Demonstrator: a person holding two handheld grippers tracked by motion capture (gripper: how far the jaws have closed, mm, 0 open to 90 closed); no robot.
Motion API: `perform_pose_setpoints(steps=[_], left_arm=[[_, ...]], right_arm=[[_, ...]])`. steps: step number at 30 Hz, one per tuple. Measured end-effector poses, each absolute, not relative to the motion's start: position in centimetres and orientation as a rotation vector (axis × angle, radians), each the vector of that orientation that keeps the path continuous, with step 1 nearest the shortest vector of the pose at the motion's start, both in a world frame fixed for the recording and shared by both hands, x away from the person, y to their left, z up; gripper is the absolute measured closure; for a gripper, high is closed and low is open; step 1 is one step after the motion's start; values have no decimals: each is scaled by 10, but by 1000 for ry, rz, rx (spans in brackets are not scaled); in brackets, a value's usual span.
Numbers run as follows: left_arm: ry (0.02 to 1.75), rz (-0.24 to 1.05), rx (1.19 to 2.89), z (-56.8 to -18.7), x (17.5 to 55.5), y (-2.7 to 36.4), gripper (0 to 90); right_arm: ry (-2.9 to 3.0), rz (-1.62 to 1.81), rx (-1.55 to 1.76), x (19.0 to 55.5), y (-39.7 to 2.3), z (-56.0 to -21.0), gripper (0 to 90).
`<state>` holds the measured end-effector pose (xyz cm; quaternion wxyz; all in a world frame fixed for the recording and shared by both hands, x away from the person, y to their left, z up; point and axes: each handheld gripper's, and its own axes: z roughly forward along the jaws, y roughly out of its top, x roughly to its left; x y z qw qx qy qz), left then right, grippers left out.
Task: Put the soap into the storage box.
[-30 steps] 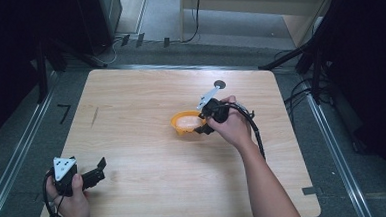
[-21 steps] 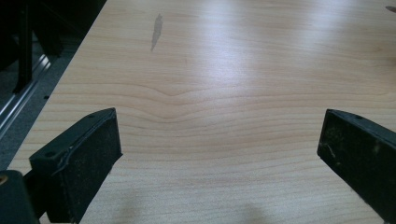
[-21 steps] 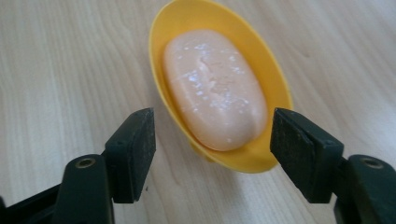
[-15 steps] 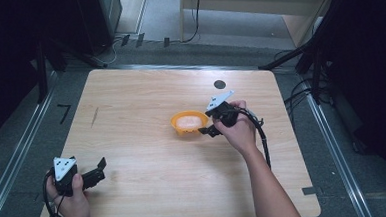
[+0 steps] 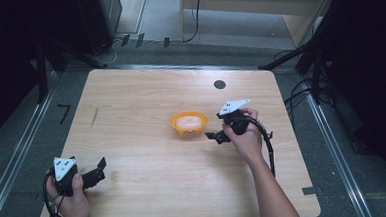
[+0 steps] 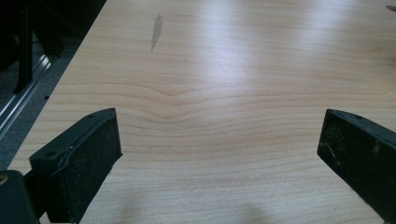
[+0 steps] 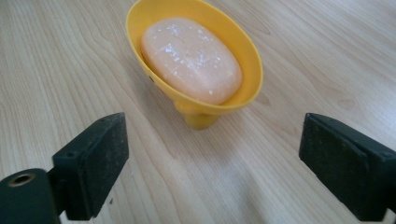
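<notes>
wooden table (image 5: 147, 141) bears soap (image 7: 191, 58) in yellow dish (image 7: 233, 42); right claw (image 5: 213, 136) just opened beside it, empty; left claw (image 5: 100, 171) released.

Surface: pale wooden tabletop (image 6: 233, 84), grain running roughly across the frame, with a wavy bend in the grain near the middle.
Mark: a small dark streak (image 6: 156, 31) on the wood, upper left; possibly a stain or scratch, too small to tell which.
Glare: a broad soft reflection across the upper middle of the wood.
Left gripper (image 6: 219, 149): two black jaws rise from the bottom corners, standing wide apart, with bare wood between them.
Pads: flat inner faces, scuffed and dusty; left pad (image 6: 95, 149), right pad (image 6: 348, 149).
Table edge: left side, with a grey metal rail (image 6: 18, 100) and dark floor beyond it.
</notes>
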<state>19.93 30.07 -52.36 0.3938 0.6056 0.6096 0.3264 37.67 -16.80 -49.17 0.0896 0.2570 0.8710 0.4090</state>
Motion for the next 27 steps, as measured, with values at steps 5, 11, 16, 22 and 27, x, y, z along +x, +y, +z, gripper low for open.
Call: perform_pose_setpoints(steps=[5, 11, 16, 22, 27], left_arm=[[1547, 828, 1536, -524, 199, 301, 1], [1546, 829, 1538, -524, 199, 301, 1], [1547, 830, 1536, -524, 199, 301, 1], [1547, 830, 1537, -524, 199, 301, 1], [1547, 829, 1535, -524, 199, 301, 1]], right_arm=[[2569, 1229, 831, 370, -179, -498, 0], [2534, 1268, 880, 360, -194, -502, 0], [2505, 1284, 936, 351, -207, -511, 0], [2471, 1307, 995, 339, -220, -523, 0], [2457, 1333, 1029, 332, -228, -529, 0]])
